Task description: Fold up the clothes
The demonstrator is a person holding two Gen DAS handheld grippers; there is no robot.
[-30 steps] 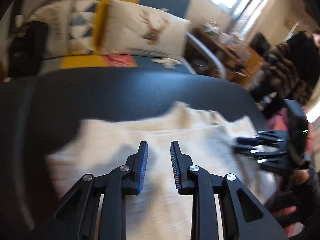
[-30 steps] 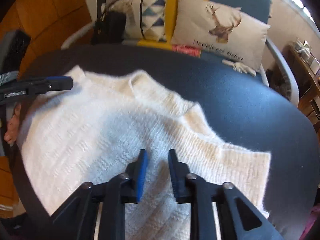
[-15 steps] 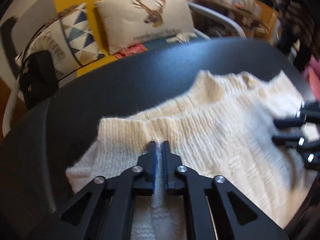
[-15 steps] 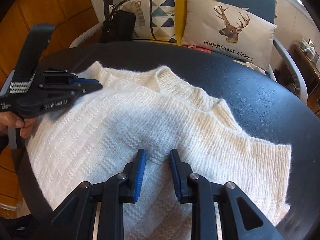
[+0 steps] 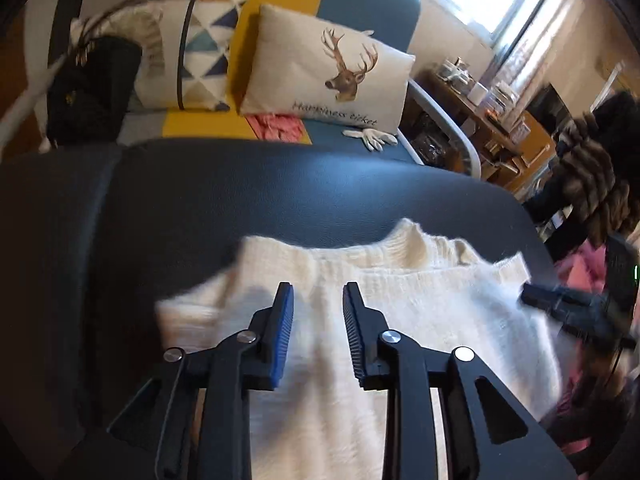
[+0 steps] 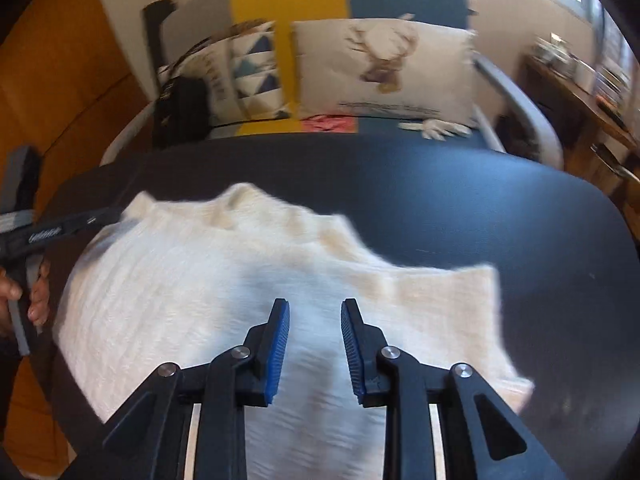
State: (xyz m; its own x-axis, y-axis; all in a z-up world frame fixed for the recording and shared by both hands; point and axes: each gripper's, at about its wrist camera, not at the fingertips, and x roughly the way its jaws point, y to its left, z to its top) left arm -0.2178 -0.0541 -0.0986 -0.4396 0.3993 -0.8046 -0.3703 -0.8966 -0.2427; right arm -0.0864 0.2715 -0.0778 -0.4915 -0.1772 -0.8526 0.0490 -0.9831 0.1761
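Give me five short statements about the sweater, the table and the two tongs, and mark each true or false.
1. The white sweater lies on a dark round table. True.
2. The left tongs are clamped shut on the sweater. False: their jaws stand apart and are opening, with no fabric pinched between them.
3. A deer pillow sits on the seat behind the table. True.
4. The sweater is red. False: it is white.
5. The right tongs hold a pillow. False: their jaws are opening over the sweater with nothing gripped.
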